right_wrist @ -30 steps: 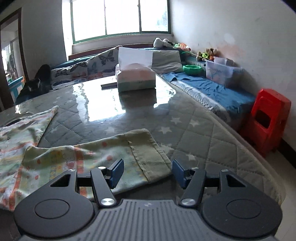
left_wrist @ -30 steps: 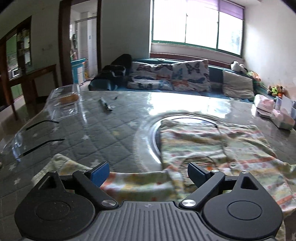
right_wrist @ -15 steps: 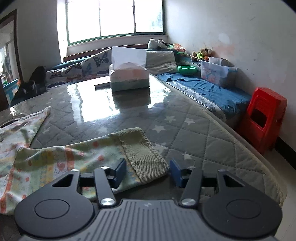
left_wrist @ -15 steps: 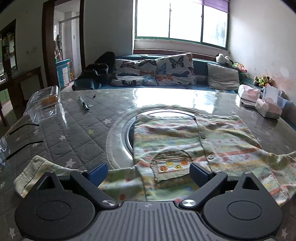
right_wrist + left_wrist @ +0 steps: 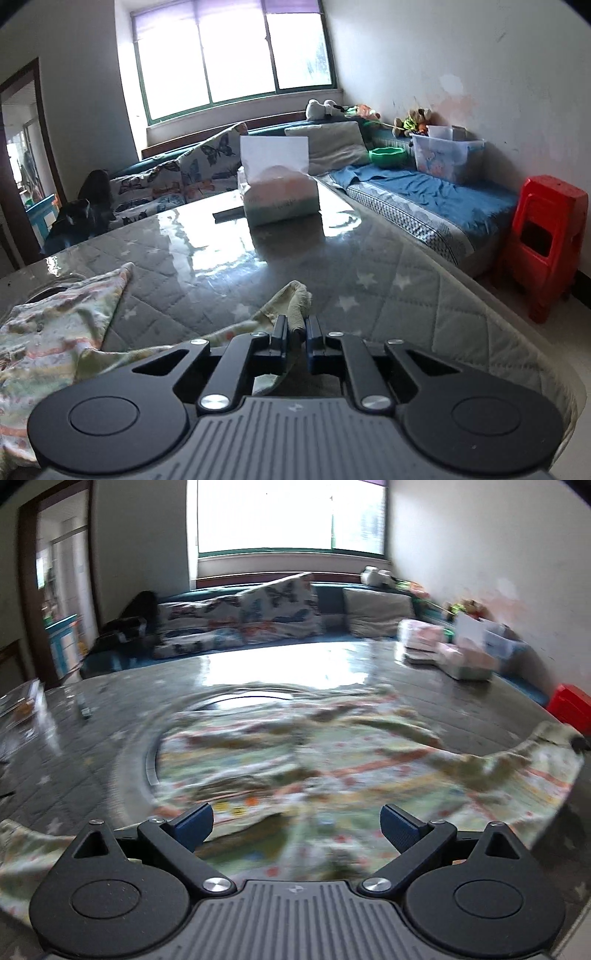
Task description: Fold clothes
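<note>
A small patterned shirt [image 5: 295, 775] in pale green and orange lies spread on the quilted table [image 5: 92, 768]; this view is blurred. My left gripper [image 5: 296, 825] is open and empty, just above the shirt's near edge. My right gripper [image 5: 295, 330] is shut on the ribbed sleeve cuff [image 5: 297, 297] of the shirt [image 5: 55, 328] and holds it lifted off the table [image 5: 388, 295]. The lifted sleeve also shows at the right of the left wrist view [image 5: 554, 746].
A tissue box [image 5: 279, 195] stands on the far side of the table, also in the left wrist view [image 5: 465, 661]. A red plastic stool [image 5: 546, 240] stands on the floor right of the table edge. A sofa with cushions [image 5: 240, 624] runs behind.
My right gripper has closed on the sleeve cuff and raised it. My left gripper has swung right over the shirt and stays open.
</note>
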Motion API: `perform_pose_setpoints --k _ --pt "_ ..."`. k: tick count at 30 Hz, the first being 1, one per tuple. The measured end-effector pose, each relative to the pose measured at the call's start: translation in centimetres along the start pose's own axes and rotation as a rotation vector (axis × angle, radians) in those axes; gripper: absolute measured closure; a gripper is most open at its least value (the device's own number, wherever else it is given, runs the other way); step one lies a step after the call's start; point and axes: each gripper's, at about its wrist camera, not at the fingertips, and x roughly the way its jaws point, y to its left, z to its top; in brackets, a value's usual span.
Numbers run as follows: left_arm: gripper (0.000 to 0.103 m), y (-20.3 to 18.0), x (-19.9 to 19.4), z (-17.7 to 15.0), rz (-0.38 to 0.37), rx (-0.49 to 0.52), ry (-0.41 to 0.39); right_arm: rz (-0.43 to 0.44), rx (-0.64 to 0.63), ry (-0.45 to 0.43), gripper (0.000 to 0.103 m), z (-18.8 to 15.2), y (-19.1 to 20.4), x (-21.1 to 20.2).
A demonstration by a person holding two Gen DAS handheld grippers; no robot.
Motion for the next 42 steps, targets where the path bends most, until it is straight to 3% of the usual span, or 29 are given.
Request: perform_pose_setpoints --k 9,19,25,31,36,42 --pt "0.004 -5.6 2.4 -0.2 -0.098 0.135 0.034 0.053 -0.001 -0.032 0.095 1.6 0.8 -1.5" --pt "0.004 -8.4 3.6 -1.4 -0.154 0.207 0.070 0.218 -0.098 -0.117 0.095 5.8 6.8 -4.5" --pt "0.004 -4.8 1.2 -0.5 -0.138 0.112 0.014 0.332 -0.208 -0.148 0.095 7.7 12.9 -5.6" --pt "0.003 1.8 -1.9 -0.5 -0.026 -0.032 -0.060 0.441 -0.309 -0.140 0.095 7.8 19.2 -5.6" --pt "0.002 6.9 -3.7 -1.6 0.067 -0.160 -0.079 0.534 -0.417 -0.083 0.095 6.1 25.1 -5.0" --pt "0.002 11.0 -4.5 -4.1 0.150 -0.264 -0.045 0.622 -0.526 0.027 0.095 2.5 31.3 -3.5"
